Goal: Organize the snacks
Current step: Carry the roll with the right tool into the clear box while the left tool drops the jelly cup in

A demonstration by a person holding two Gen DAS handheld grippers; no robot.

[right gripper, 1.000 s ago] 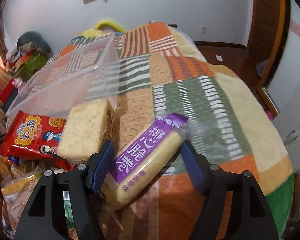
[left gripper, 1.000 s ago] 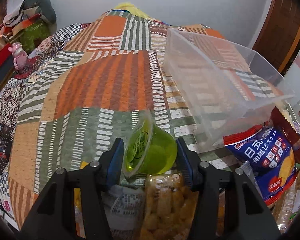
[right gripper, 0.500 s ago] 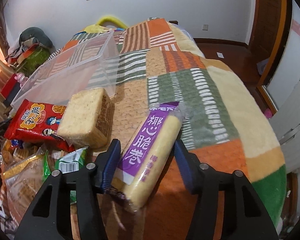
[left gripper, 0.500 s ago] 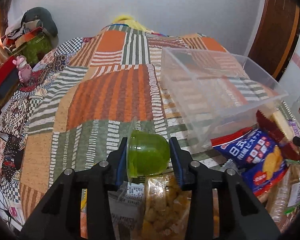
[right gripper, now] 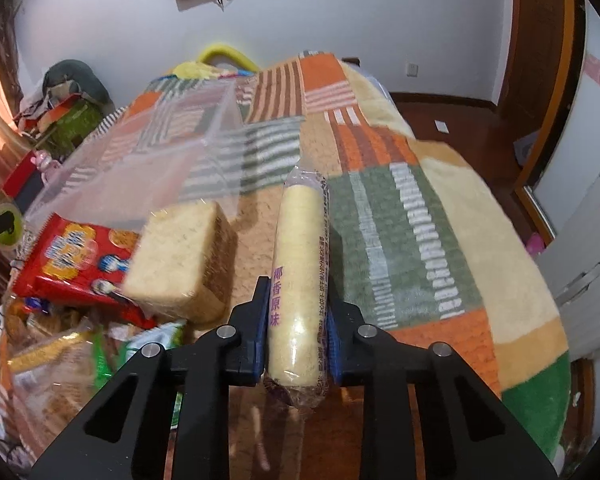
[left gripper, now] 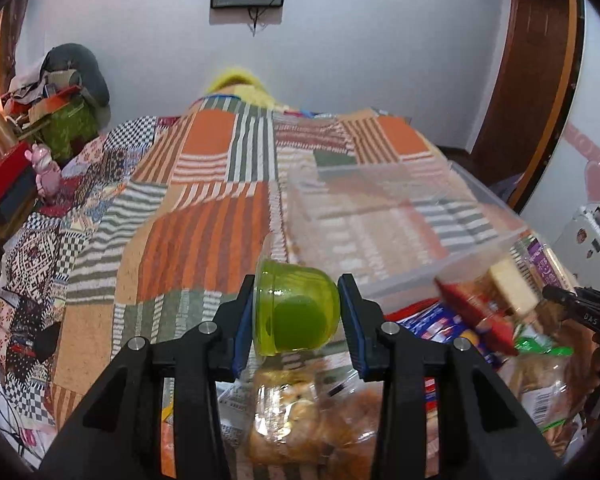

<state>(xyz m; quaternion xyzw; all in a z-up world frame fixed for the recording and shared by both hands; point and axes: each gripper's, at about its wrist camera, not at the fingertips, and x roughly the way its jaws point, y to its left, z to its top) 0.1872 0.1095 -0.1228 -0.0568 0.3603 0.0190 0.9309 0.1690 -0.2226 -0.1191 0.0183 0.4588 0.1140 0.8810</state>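
Note:
My left gripper [left gripper: 297,316] is shut on a green jelly cup [left gripper: 296,317] and holds it on its side above the snack pile. My right gripper [right gripper: 296,316] is shut on a long pale wafer roll pack [right gripper: 300,280] with purple print, lifted off the bedspread and pointing away. A clear plastic bin [left gripper: 384,224] stands on the patchwork bed, ahead and right of the left gripper; in the right wrist view the bin [right gripper: 148,160] is ahead and to the left.
A pile of snack bags lies near both grippers: a red biscuit bag [right gripper: 76,256], a wrapped pale cake block [right gripper: 180,260], a bag of golden puffs [left gripper: 316,412]. The patchwork bedspread [left gripper: 204,208] stretches ahead. Clutter [left gripper: 56,112] sits at far left.
Both grippers closed on their items and rose. The jelly cup turned onto its side in the left grip. The wafer roll swung from diagonal to straight ahead in the right grip.

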